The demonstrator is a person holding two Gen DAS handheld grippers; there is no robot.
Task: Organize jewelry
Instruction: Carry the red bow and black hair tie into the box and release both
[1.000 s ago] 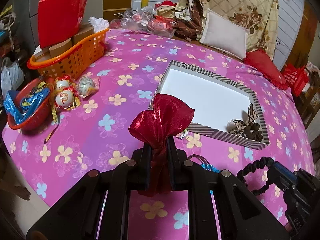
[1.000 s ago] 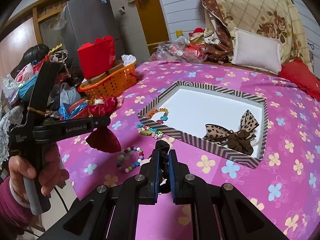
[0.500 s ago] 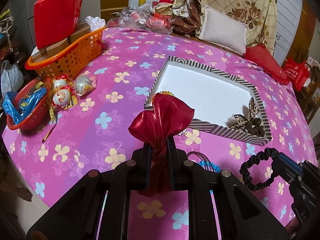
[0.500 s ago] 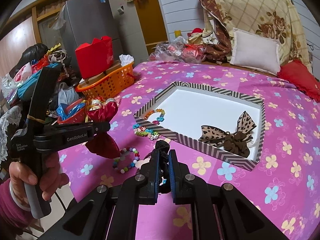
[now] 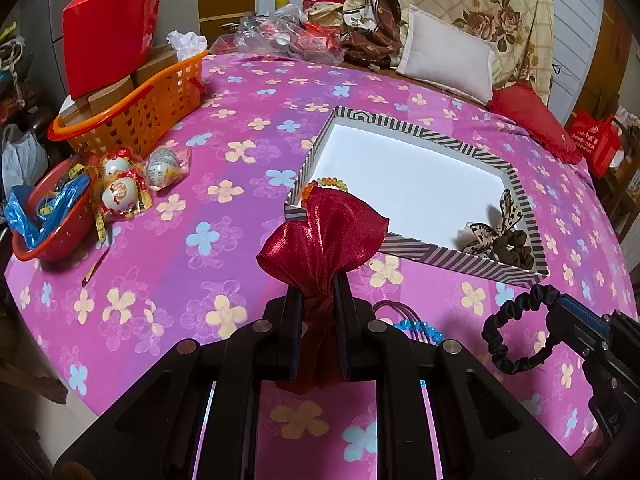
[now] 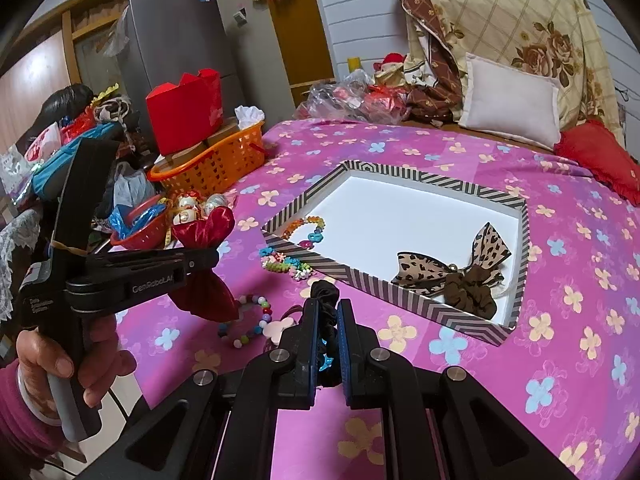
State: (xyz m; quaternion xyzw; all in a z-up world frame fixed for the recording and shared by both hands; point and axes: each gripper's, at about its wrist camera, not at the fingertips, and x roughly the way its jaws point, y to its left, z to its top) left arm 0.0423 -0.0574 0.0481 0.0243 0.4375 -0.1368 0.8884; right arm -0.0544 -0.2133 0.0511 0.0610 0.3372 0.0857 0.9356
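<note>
My left gripper (image 5: 318, 286) is shut on the neck of a shiny red pouch (image 5: 324, 236) and holds it above the bed; it also shows in the right wrist view (image 6: 204, 258) with the pouch (image 6: 206, 280). My right gripper (image 6: 327, 308) is shut on a black scrunchie (image 6: 325, 294), seen as a loop in the left wrist view (image 5: 516, 328). The striped tray (image 5: 424, 258) (image 6: 404, 290) holds a leopard bow scrunchie (image 6: 460, 276) and a colourful bracelet (image 6: 306, 230). More bead bracelets (image 6: 286, 264) (image 6: 248, 320) lie on the bedspread before the tray.
An orange basket (image 5: 132, 120) with boxes and a red bag (image 5: 108, 32) stands at the left. A red bowl (image 5: 48, 220) and wrapped balls (image 5: 124, 192) lie near the left edge. Pillows (image 5: 448, 60) and a red cushion (image 5: 528, 120) are at the back.
Both grippers have moved slightly; the tray looks a little farther away and the black scrunchie shows more fully at the right of the left wrist view. Both grips are unchanged.
</note>
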